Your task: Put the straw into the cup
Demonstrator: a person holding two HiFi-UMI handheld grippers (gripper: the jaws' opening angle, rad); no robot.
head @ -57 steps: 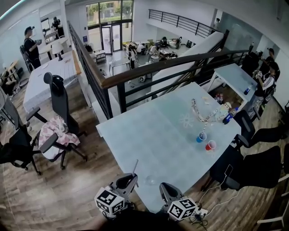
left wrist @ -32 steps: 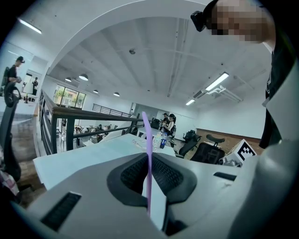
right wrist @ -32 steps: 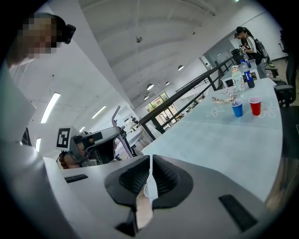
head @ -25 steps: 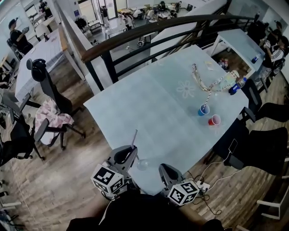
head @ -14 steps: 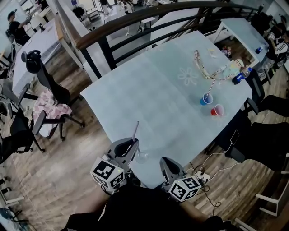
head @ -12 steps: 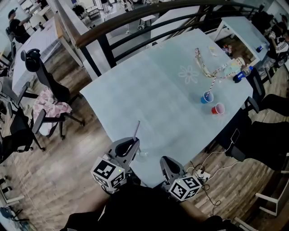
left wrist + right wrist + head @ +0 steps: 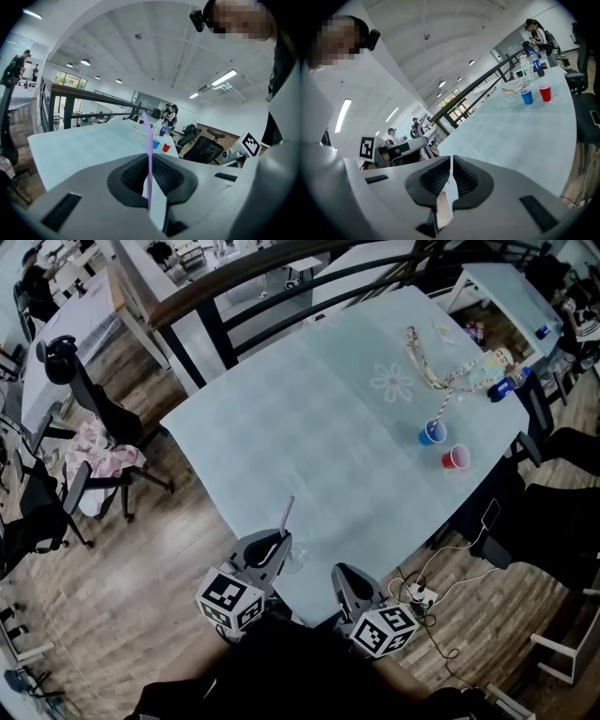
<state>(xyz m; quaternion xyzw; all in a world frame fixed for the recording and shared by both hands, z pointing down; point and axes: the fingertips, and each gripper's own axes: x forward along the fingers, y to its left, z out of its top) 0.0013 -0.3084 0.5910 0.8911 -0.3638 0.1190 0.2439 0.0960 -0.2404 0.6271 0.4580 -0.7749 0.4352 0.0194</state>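
Observation:
My left gripper (image 7: 276, 544) hovers at the table's near edge, shut on a thin purple straw (image 7: 286, 515) that sticks up out of its jaws. In the left gripper view the straw (image 7: 149, 150) stands upright between the ribbed pads. Something small and clear, apparently a cup (image 7: 294, 563), stands on the table just right of that gripper. My right gripper (image 7: 341, 576) is beside it, its jaws shut with nothing between them (image 7: 451, 165). Far across the table stand a blue cup (image 7: 431, 434) holding a striped straw and a red cup (image 7: 456, 458).
The pale blue table (image 7: 309, 427) has bottles and a lanyard (image 7: 427, 367) at its far right corner. Office chairs (image 7: 84, 446) stand to the left and right. A cable and power strip (image 7: 417, 594) lie on the floor near my right gripper. A railing runs behind the table.
The head view has tilted and shifted, so the table sits higher in frame. Both grippers stay at the near edge, and the left one holds the straw throughout.

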